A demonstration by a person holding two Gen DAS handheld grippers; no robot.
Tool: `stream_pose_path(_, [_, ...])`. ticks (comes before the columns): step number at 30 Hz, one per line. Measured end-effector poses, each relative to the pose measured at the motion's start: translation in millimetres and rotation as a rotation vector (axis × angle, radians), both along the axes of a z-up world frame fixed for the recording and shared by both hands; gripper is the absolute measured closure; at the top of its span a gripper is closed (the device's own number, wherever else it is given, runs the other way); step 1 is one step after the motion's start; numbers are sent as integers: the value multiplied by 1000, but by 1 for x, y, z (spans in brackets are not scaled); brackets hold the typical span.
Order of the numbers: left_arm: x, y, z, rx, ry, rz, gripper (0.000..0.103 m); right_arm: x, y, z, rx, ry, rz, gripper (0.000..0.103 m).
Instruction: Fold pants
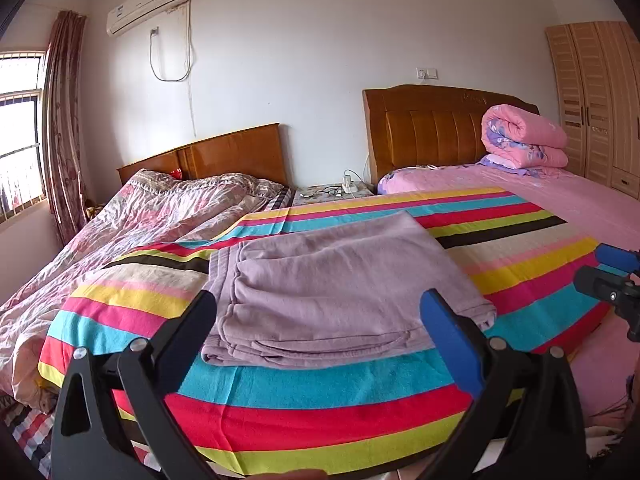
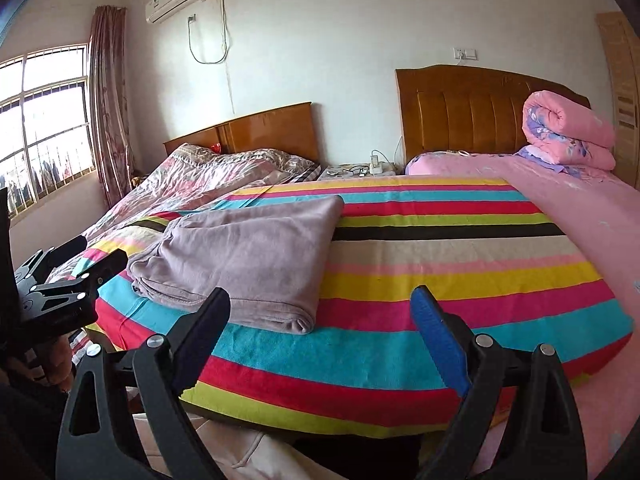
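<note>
Lilac pants [image 1: 336, 284] lie folded in a flat stack on a bright striped blanket [image 1: 320, 396]. In the right wrist view the pants [image 2: 248, 256] lie to the left on the same blanket [image 2: 440, 264]. My left gripper [image 1: 320, 312] is open and empty, just in front of the pants' near edge. My right gripper [image 2: 320, 312] is open and empty, over the blanket to the right of the pants. The right gripper also shows at the right edge of the left wrist view [image 1: 612, 280], and the left gripper at the left edge of the right wrist view [image 2: 76, 272].
A bed with a crumpled floral quilt [image 1: 132, 232] lies to the left. A pink bed [image 1: 592, 208] with a rolled pink quilt [image 1: 520, 136] lies to the right. A nightstand [image 1: 332, 192] with cables stands between them. A wardrobe [image 1: 600, 100] stands far right, a window [image 2: 40, 128] far left.
</note>
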State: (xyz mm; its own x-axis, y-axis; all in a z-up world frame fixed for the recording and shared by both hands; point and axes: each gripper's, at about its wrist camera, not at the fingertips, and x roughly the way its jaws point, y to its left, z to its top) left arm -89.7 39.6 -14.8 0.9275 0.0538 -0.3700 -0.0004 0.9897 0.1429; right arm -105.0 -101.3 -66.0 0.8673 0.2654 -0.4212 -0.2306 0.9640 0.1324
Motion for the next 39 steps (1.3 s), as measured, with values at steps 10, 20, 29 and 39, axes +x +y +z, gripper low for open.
stream_pose_path(10, [9,21,-7,-77,42,36,1,-2,19,0,-60,-10,58,15])
stream_pose_path(20, [11,26,-8,-93,51,43,1,-2,23,1,-75,-12,71,15])
stream_pose_path(29, [13,29,-11,-100,64,45,1,-2,21,-1,-69,-7,67,15])
stream_pose_path(39, [13,31,-11,-106,72,46,1,-1,22,-2,-67,-4,66,15])
